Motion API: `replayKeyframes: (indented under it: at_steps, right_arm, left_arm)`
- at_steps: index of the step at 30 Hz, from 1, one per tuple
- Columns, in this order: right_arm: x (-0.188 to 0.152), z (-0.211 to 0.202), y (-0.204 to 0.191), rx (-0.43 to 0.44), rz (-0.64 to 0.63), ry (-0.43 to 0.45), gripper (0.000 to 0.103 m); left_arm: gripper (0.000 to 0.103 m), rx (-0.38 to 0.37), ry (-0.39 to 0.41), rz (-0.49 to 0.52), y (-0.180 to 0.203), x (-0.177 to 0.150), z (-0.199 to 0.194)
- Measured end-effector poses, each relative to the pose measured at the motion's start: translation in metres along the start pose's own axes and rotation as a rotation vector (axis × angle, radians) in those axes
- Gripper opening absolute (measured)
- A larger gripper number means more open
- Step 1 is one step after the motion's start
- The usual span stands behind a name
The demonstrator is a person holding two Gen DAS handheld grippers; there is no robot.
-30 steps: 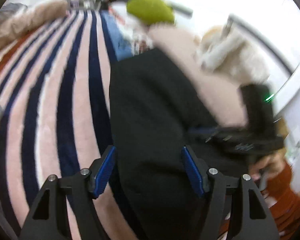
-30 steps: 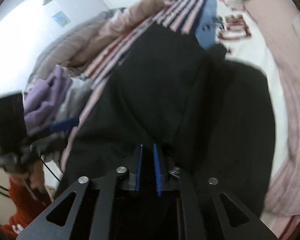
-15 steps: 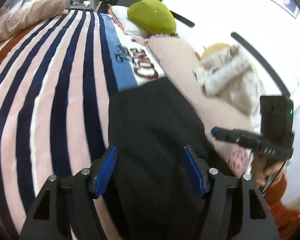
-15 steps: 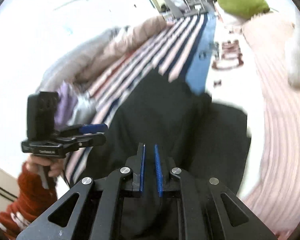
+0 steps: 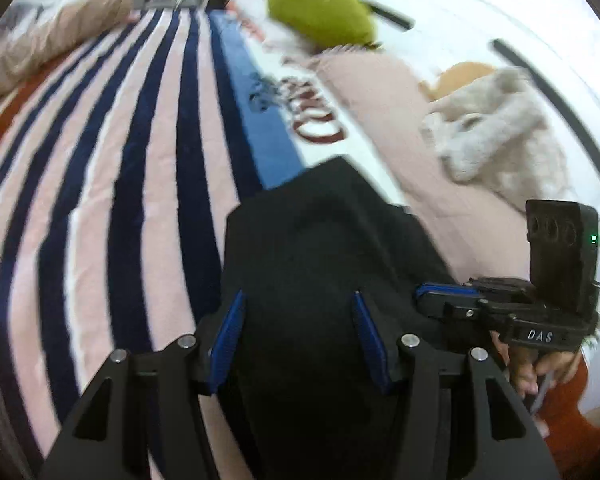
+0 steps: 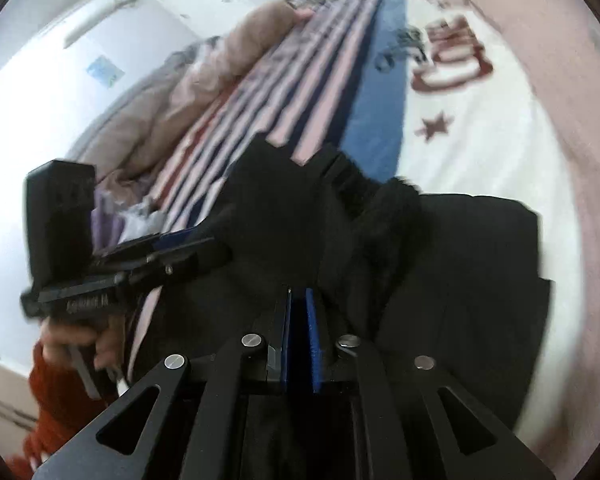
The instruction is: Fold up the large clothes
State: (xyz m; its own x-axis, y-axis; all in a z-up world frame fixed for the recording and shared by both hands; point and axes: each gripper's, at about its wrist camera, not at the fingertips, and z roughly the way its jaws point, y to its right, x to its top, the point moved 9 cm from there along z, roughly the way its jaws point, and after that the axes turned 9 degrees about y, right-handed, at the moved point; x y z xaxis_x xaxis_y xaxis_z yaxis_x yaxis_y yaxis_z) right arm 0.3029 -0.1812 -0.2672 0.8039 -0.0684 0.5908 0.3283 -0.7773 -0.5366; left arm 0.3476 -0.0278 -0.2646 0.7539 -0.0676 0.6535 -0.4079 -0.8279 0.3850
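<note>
Black garment on striped blanket

Left hand-held gripper with jaws spread wide, right hand-held gripper nearly closed, pinching cloth

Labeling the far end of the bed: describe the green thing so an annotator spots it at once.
Start at the striped blanket covering the bed and follow its blue band away from the black garment. Past the printed red letters lies a rounded green cushion. It is the only green item; its neighbours are pink, beige or white.
</note>
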Motion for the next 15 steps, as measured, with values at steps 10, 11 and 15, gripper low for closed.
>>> replayKeyframes:
  at_steps: [10, 11, 15]
  right_arm:
    - [-0.115, -0.06, -0.065, 0.058, -0.176, 0.012, 0.014]
    - [-0.122, -0.055, -0.061, 0.036, -0.175, 0.005, 0.014]
    - [-0.141, -0.045, -0.047, 0.009, -0.117, 0.028, 0.014]
  left_arm:
    - [0.078, 0.018, -0.043, 0.018, 0.022, -0.116, -0.059]
    - [0.078, -0.018, -0.039, -0.041, 0.022, -0.124, -0.057]
    - [0.08, -0.062, -0.025, -0.135, 0.022, -0.141, -0.047]
